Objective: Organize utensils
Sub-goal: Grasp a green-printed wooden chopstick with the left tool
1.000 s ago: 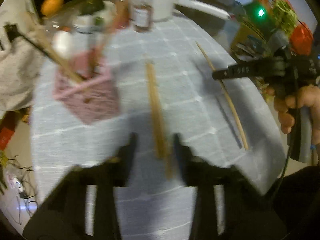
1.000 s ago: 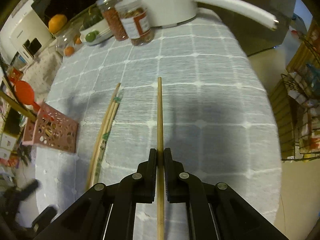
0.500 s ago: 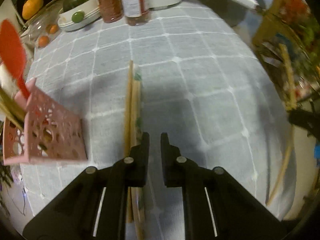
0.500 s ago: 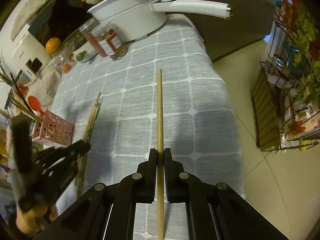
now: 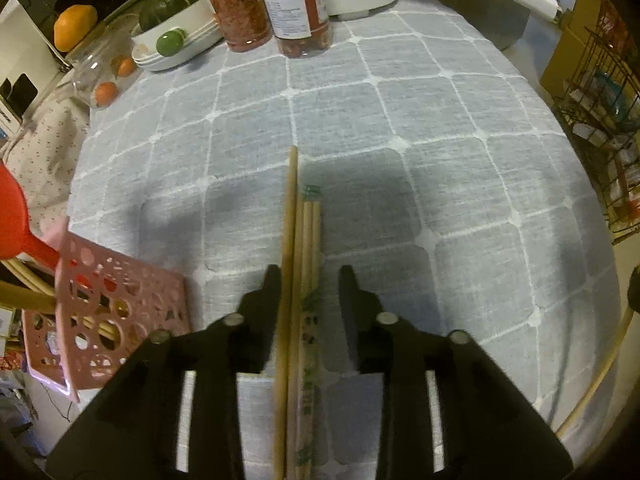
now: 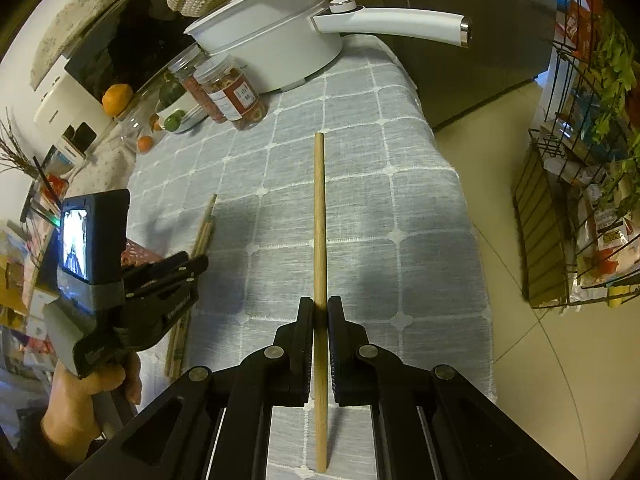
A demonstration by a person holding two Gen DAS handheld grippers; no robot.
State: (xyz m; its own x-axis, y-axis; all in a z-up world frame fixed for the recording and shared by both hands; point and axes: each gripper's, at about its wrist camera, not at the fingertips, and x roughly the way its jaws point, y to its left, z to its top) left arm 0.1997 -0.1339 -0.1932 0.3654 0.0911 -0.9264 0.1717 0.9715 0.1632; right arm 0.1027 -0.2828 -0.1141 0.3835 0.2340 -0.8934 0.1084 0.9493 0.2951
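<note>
On the grey checked tablecloth [image 5: 460,128] lies one bundle of wooden chopsticks [image 5: 306,240], perhaps four sticks, though they overlap. The left gripper [image 5: 308,280] straddles the bundle, its jaws just opened partway, pads apart from the wood. The right gripper [image 6: 320,312] is clamped on a single wooden chopstick [image 6: 319,216], held above the cloth. One pink perforated basket [image 5: 116,312] holds a red spoon [image 5: 16,220] and wooden sticks; two clear jars [image 5: 296,4] hold dried food
</note>
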